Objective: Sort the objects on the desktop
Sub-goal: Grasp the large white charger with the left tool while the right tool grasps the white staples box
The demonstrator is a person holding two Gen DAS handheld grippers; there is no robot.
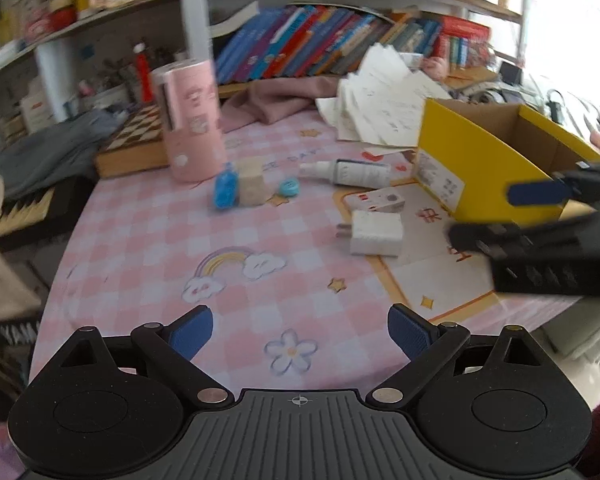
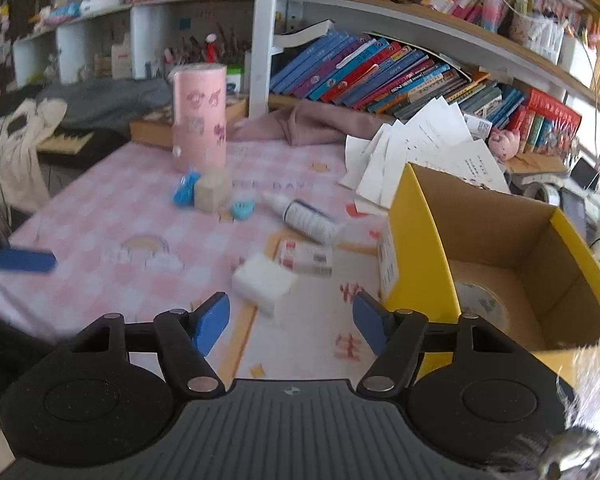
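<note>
On the pink checked tablecloth lie a white charger plug (image 1: 374, 233) (image 2: 264, 282), a small white-and-red box (image 1: 378, 201) (image 2: 306, 258), a white bottle on its side (image 1: 350, 172) (image 2: 306, 216), a blue clip (image 1: 225, 186) (image 2: 186, 188), a beige block (image 1: 252, 186) (image 2: 212, 190) and a small blue round piece (image 1: 289, 189) (image 2: 243, 207). An open yellow cardboard box (image 1: 460, 160) (image 2: 420, 240) holds a tape roll (image 2: 480, 304). My left gripper (image 1: 300, 330) is open and empty above the cloth. My right gripper (image 2: 292, 322) is open and empty, just short of the charger plug; it shows in the left wrist view (image 1: 512, 212).
A pink cylinder holder (image 1: 194, 120) (image 2: 200, 116) stands at the back. Loose papers (image 1: 384, 104) (image 2: 420, 148), a pink cloth (image 1: 276, 98), a chessboard box (image 1: 134, 144) and a shelf of books (image 2: 380, 76) line the rear. A keyboard (image 2: 64, 142) lies at the left.
</note>
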